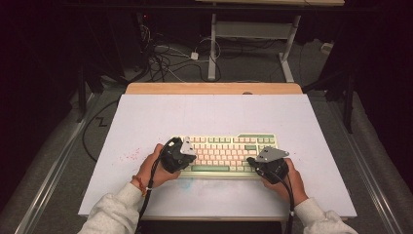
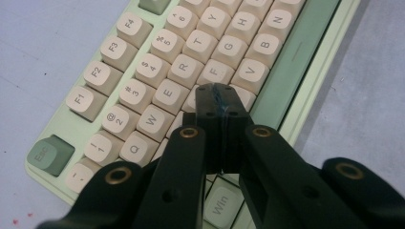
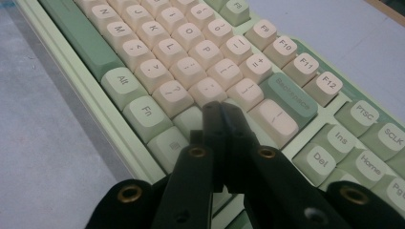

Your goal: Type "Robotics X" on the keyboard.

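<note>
Left gripper view: closed, empty black left gripper [image 2: 220, 90] hiding keys of cream-and-green plastic keyboard [image 2: 143, 71]; right gripper [image 3: 220, 107] likewise.

Lab or test-rig space, not a home. White bench [image 1: 146, 117] with a bare wood strip along its far edge, loose cables [image 1: 165, 58] and a power adapter [image 1: 194, 55] on grey carpet behind it, metal-legged desk frame [image 1: 253, 44] beyond, dark curtained surroundings, floor rails [image 1: 58, 165] either side.

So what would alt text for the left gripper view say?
A black hand-held gripper, jaws shut together with nothing between them, points its tip at the letter keys of a cream and green keyboard lying on a pale table.
</note>
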Action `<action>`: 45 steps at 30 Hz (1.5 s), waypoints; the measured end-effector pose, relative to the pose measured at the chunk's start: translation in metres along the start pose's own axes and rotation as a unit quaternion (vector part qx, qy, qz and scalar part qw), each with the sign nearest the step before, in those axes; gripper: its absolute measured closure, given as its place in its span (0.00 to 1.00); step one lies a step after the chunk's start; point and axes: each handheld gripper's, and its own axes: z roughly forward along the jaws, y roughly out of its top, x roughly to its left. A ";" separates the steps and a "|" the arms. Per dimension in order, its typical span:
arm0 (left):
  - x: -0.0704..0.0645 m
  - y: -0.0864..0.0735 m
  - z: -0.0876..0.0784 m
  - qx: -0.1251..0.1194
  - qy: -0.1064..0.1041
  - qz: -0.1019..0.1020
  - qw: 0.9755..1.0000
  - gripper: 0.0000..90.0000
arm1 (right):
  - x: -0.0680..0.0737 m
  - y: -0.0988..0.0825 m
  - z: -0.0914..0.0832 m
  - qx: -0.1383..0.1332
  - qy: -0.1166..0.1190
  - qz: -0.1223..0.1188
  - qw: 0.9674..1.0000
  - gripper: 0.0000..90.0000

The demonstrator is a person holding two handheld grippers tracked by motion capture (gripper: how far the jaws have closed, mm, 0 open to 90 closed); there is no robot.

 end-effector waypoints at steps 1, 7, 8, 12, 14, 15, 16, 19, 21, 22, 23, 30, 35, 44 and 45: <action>0.000 0.000 0.000 -0.002 -0.002 -0.001 1.000 0.96 | 0.000 0.000 0.000 0.000 0.000 0.000 1.000 1.00; 0.002 -0.001 -0.004 -0.017 0.005 -0.006 1.000 0.93 | 0.001 0.000 0.000 0.000 -0.002 0.000 1.000 1.00; 0.002 -0.001 -0.004 -0.018 0.006 -0.006 1.000 0.93 | 0.001 0.000 0.000 0.000 -0.003 -0.001 1.000 1.00; 0.003 -0.002 -0.007 -0.033 0.016 -0.010 0.999 0.87 | 0.001 0.000 0.000 0.000 -0.003 0.000 1.000 1.00; 0.004 -0.002 -0.008 -0.041 0.019 -0.012 0.999 0.81 | 0.001 0.000 0.000 0.000 -0.003 0.000 1.000 1.00; 0.004 -0.002 -0.008 -0.044 0.020 -0.011 0.999 0.78 | 0.001 0.000 0.000 0.000 -0.003 0.000 1.000 1.00; 0.004 -0.002 -0.009 -0.045 0.026 -0.013 0.999 0.74 | 0.001 0.000 0.000 0.000 -0.003 0.000 1.000 1.00; 0.004 -0.004 -0.010 -0.058 0.036 -0.017 0.998 0.67 | 0.001 0.000 0.000 -0.001 -0.002 0.000 1.000 1.00; 0.003 -0.004 -0.011 -0.064 0.043 -0.022 0.997 0.60 | 0.001 0.000 0.000 -0.001 -0.002 0.000 1.000 1.00; 0.003 -0.004 -0.011 -0.066 0.046 -0.024 0.996 0.58 | 0.001 0.000 0.000 0.000 -0.003 0.000 1.000 1.00; 0.003 -0.004 -0.011 -0.070 0.051 -0.024 0.996 0.53 | 0.001 0.000 0.000 0.000 -0.002 0.000 1.000 1.00; -0.002 -0.005 -0.012 -0.084 0.064 -0.018 0.994 0.38 | -0.001 0.001 -0.001 0.000 0.002 0.004 1.000 1.00; -0.002 -0.006 -0.013 -0.089 0.070 -0.015 0.993 0.37 | -0.001 0.005 -0.009 -0.027 -0.002 0.004 1.000 1.00; -0.001 -0.007 -0.017 -0.102 0.078 -0.017 0.992 0.32 | -0.005 0.012 -0.019 -0.051 -0.006 0.015 0.999 0.97; 0.000 -0.007 -0.017 -0.103 0.078 -0.018 0.991 0.31 | -0.005 0.013 -0.021 -0.052 -0.008 0.016 0.998 0.96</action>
